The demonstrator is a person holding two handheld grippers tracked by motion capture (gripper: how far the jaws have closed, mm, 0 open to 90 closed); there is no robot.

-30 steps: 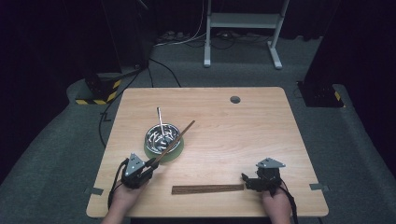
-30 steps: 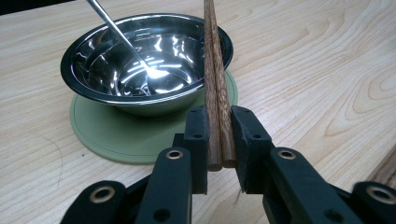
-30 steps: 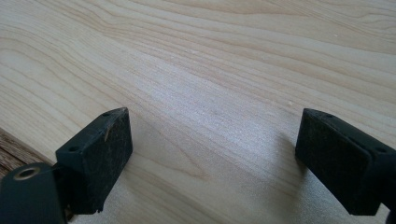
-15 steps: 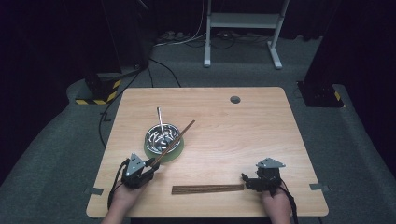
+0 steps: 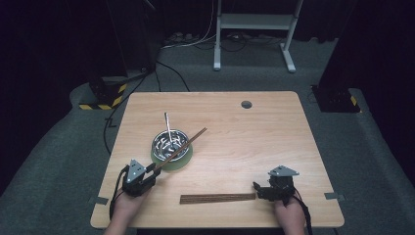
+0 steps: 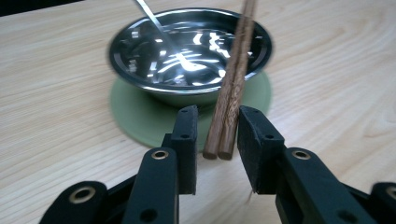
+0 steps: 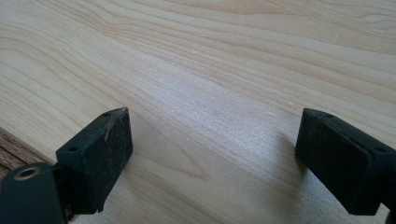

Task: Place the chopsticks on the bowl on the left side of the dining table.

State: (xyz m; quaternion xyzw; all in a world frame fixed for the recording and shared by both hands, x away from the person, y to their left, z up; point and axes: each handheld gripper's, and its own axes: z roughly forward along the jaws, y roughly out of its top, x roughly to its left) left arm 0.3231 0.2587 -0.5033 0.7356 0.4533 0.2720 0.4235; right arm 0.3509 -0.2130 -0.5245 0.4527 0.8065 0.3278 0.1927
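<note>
Dark floor and cables are surrounding the wooden table (image 5: 274, 142), where a steel bowl (image 5: 169, 142) is sitting on a green mat (image 5: 182, 161). Leaning across the bowl's rim is a pair of chopsticks (image 6: 232, 88), its near ends lying between the jaws of the left gripper (image 6: 215, 133), which have just been opening and are standing clear of the wood. A spoon (image 5: 168, 126) is resting in the bowl. Well right of the bowl, the right gripper (image 7: 212, 149) is gaping wide over bare table, beside more chopsticks (image 5: 218, 198).

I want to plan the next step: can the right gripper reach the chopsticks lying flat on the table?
Probably yes: the right gripper is open beside the flat chopsticks, with nothing between them.
</note>
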